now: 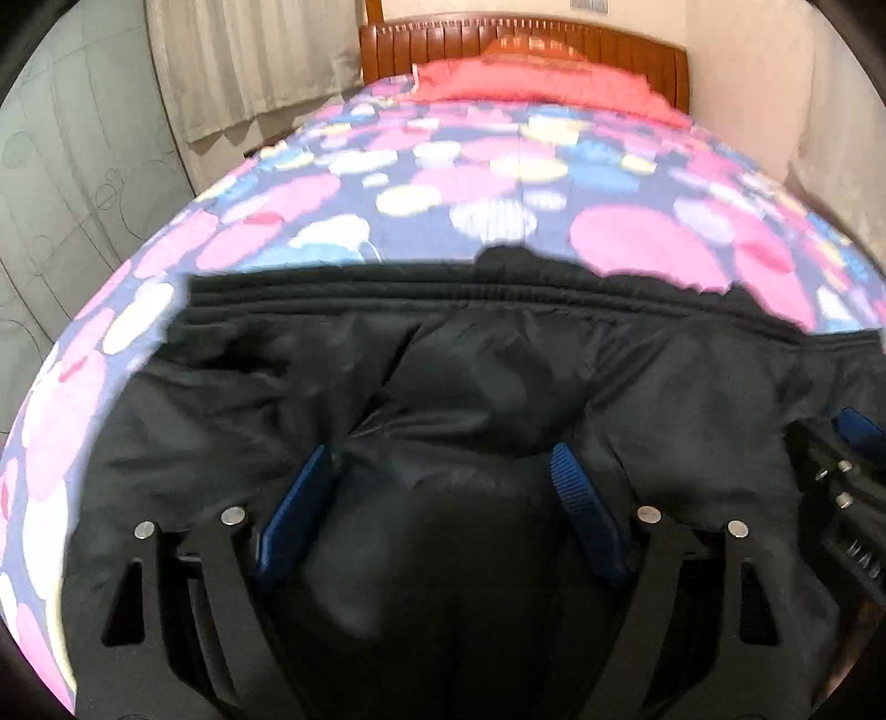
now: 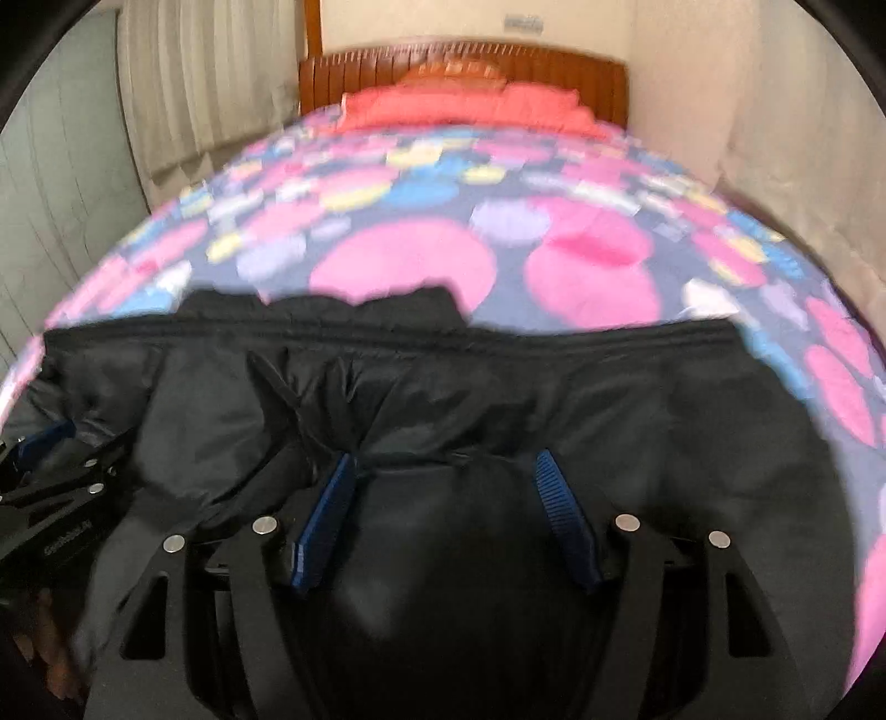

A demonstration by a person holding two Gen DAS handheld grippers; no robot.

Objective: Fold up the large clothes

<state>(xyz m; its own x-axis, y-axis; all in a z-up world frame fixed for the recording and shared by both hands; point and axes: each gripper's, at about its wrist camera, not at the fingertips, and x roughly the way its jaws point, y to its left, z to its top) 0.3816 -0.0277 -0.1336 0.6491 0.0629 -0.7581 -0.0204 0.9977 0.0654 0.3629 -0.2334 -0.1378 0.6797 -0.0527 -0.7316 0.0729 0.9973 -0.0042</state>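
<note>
A black padded jacket [image 1: 487,376] lies spread across the near part of a bed covered with a spotted bedspread [image 1: 443,188] in pink, blue and yellow, and everything here is placed by that jacket. Beyond its far ribbed hem the bedspread runs on to a coral-red pillow [image 1: 531,83] and, behind that, a wooden headboard [image 1: 421,44]; a pale curtain [image 1: 243,61] hangs off to the jacket's far left. The left gripper [image 1: 443,471] points down onto the jacket's left half, its blue pads [image 1: 293,515] spread wide with a puffed bulge of black fabric filling the gap between them; whether they press on that bulge or merely flank it cannot be told. The right gripper [image 2: 446,476] sits over the jacket's right half, just beside the other one, and its jaws are opening a little, with a gathered, creased bunch of the fabric between its blue pads [image 2: 324,520]; the left pad touches the pinched folds, though a firm grip cannot be confirmed. Both views are blurred.
</note>
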